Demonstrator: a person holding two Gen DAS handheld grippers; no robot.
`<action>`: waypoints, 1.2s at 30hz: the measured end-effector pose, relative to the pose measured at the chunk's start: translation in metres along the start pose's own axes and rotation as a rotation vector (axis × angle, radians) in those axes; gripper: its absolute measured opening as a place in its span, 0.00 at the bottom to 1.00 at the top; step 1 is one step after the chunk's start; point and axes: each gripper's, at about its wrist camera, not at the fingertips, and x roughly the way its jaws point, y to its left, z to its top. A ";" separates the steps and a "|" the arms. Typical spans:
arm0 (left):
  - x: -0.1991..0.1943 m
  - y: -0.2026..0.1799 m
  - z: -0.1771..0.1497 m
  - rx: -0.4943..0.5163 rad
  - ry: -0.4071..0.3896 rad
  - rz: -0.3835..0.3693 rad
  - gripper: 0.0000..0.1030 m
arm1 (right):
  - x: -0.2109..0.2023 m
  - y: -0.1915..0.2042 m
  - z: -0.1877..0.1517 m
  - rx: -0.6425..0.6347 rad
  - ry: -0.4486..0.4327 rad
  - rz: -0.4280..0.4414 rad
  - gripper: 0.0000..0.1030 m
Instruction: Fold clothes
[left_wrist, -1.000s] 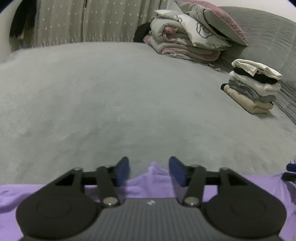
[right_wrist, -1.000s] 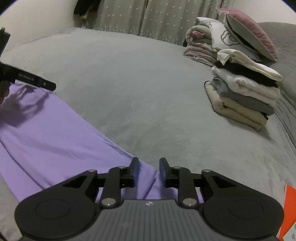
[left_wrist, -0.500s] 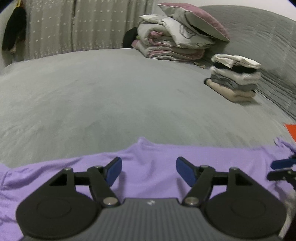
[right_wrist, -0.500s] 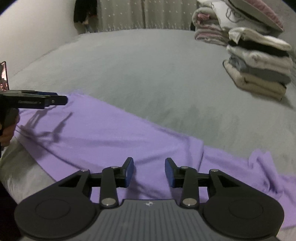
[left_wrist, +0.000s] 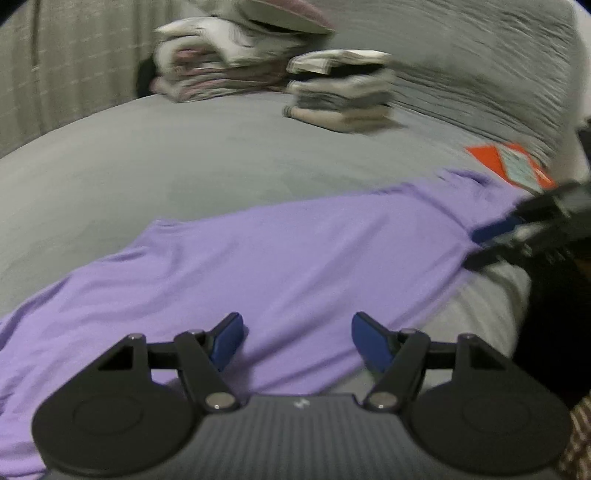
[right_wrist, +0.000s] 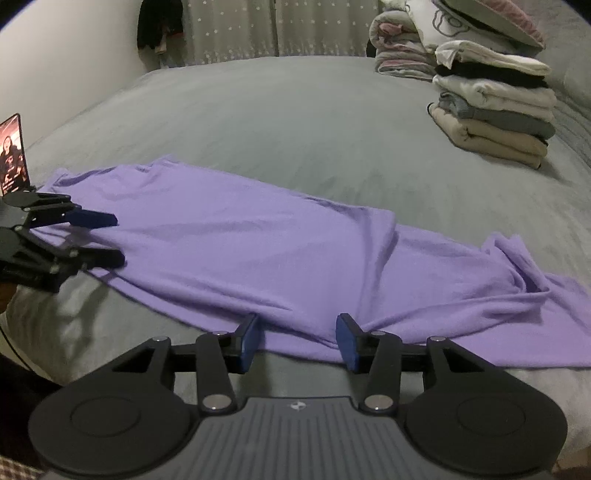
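The shirt (right_wrist: 236, 243) is thin, smooth, matt purple cloth on the bed (right_wrist: 280, 122), whose grey cover looks soft and velvety. Both tongs (right_wrist: 297, 338) (left_wrist: 295, 341) are matt black plastic with blue pads (right_wrist: 347, 341).

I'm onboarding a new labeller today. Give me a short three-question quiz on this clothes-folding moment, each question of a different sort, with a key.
1. True or false: the left gripper is shut on the purple garment.
2. Multiple choice: the stack of folded clothes sits (A) on the purple garment, (B) on the grey bed apart from it, (C) on the floor.
3. Fill in: the right gripper has its jaws ____.

Key: 1 false, its jaws are open; 2 B; 3 open.
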 end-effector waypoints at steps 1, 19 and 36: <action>-0.002 -0.003 -0.002 0.017 0.002 -0.020 0.67 | -0.001 0.001 -0.002 -0.003 -0.002 -0.002 0.46; 0.004 -0.024 0.041 -0.019 -0.033 -0.092 0.64 | -0.039 -0.079 0.000 0.200 -0.113 -0.138 0.47; 0.114 -0.164 0.109 0.103 0.090 -0.237 0.31 | 0.000 -0.147 0.020 0.184 -0.128 -0.220 0.06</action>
